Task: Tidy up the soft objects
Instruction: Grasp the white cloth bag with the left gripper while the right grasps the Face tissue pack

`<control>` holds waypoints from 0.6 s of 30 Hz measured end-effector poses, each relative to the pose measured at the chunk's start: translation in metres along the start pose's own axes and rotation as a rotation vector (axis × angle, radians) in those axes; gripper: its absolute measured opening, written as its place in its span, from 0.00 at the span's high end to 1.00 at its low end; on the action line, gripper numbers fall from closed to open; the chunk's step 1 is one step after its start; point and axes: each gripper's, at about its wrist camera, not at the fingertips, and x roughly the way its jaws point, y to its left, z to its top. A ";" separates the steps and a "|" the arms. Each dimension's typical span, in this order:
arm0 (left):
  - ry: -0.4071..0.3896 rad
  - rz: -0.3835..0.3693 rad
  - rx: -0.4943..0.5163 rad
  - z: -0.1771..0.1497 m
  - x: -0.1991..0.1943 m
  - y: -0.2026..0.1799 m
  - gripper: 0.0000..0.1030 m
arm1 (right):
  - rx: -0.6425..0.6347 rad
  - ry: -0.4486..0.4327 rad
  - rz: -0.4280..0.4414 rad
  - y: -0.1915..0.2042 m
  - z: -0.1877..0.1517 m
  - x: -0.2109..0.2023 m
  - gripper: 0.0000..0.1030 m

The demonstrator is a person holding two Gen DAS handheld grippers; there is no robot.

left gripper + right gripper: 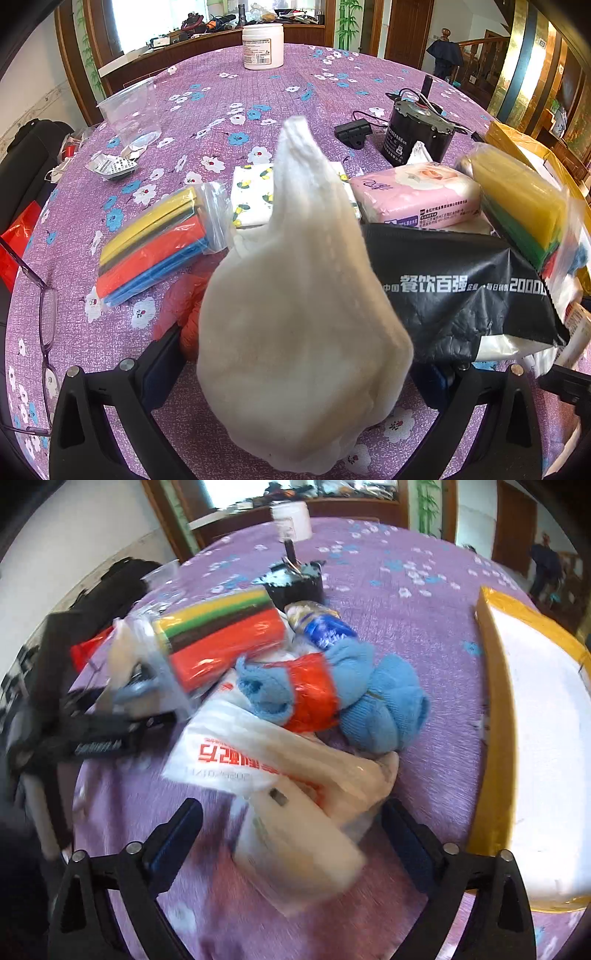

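A white fluffy pad (295, 314) fills the middle of the left wrist view, between the spread fingers of my left gripper (295, 354); whether the jaws press it is hidden. Behind it lie a black packet (458, 291), a pink tissue pack (417, 195), a floral tissue pack (251, 195) and bagged sponges (517, 206). My right gripper (291, 834) is open above a white plastic bag with red print (266, 760). Beyond lie a blue towel with an orange band (362, 698) and the bagged sponges (221, 635).
A bag of coloured tubes (155, 240), a clear cup (133, 110), glasses (48, 325), a black motor (410, 129) and a white jar (263, 46) sit on the purple floral tablecloth (207, 110). A yellow-edged white box (535, 738) lies at right.
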 end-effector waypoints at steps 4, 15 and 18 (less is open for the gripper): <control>0.000 0.000 0.000 0.000 0.000 0.000 0.00 | -0.026 -0.038 -0.002 0.000 -0.010 -0.017 0.05; 0.000 0.000 0.000 0.000 0.000 0.000 0.00 | -0.021 -0.099 -0.023 -0.013 -0.026 -0.047 0.05; 0.000 0.000 0.000 0.000 0.000 0.000 0.00 | -0.020 -0.101 -0.024 -0.018 -0.033 -0.046 0.05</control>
